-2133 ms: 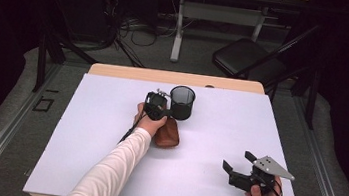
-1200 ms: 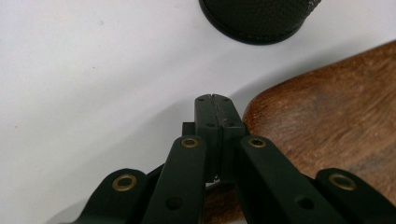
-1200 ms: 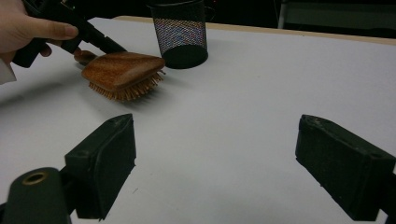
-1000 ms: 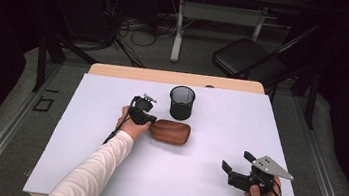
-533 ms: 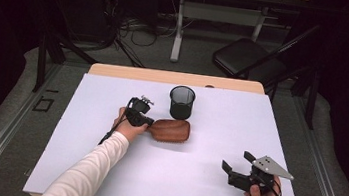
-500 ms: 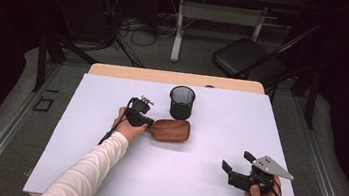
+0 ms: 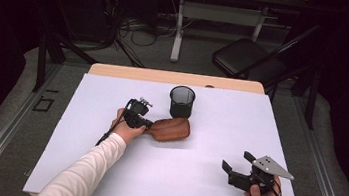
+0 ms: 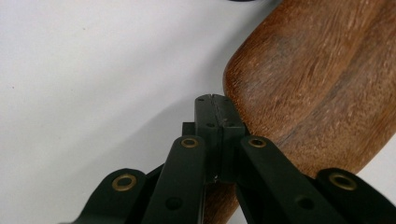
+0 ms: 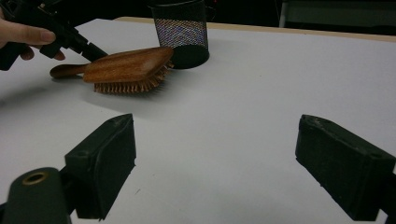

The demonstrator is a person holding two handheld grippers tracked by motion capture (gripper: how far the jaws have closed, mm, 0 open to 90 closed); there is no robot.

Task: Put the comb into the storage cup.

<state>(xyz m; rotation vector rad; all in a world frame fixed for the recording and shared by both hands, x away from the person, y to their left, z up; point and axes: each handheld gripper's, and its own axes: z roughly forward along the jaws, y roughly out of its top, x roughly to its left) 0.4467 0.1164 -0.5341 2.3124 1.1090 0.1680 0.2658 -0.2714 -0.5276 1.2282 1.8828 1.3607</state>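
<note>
Hairbrush of brown wood lies bristles-down on the white tabletop, just in front of a black mesh cup. At its handle end, the left hand-held gripper rests with jaws pressed together, tips touching the wooden back. Near the tabletop's front right, the right hand-held gripper has jaws spread apart, holding nothing.
</note>
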